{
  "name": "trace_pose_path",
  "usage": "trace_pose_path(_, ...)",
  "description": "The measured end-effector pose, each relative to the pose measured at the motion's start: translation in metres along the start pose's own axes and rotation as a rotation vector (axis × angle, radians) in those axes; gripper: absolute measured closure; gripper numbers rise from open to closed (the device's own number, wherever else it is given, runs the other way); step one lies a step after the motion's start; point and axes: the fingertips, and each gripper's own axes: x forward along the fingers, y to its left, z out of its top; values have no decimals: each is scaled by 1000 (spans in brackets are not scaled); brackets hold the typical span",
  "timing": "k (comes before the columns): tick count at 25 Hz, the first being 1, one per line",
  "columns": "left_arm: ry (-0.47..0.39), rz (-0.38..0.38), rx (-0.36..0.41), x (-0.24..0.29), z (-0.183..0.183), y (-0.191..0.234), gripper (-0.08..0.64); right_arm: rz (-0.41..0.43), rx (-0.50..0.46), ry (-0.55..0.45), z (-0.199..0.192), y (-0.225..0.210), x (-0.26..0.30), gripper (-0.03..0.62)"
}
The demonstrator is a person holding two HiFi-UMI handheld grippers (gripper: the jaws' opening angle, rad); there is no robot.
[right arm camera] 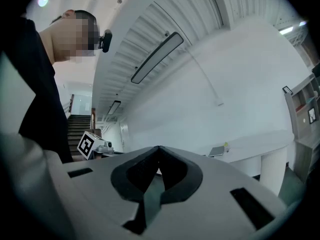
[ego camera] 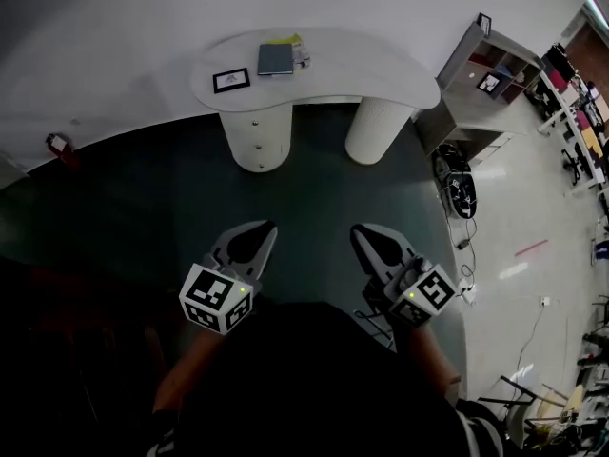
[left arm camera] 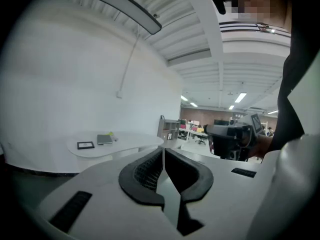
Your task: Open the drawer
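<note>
Left gripper [ego camera: 269, 228] and right gripper [ego camera: 358, 232] are held side by side, both clenched and empty, pointing toward the worktop [ego camera: 381, 74], well apart from it.

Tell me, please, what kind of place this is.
Probably an open-plan office or lab: a white curved desk stands against the wall, a shelf unit beside it, and rows of desks and chairs lie further back.

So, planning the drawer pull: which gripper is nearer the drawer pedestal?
Left. The left gripper is nearly in line with the drawer pedestal; the right gripper is offset to its right. Neither touches it.
</note>
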Motion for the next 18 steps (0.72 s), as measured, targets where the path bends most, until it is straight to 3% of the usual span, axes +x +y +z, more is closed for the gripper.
trace_pose_path(4, 4, 22, -6, -20, -5, 20, 534, 51, -43, 10, -4, 23, 28, 575)
trace_pose_path(18, 13, 128, -73, -111, -40, 106, 534, 146, 20, 92, -39, 85, 123, 575)
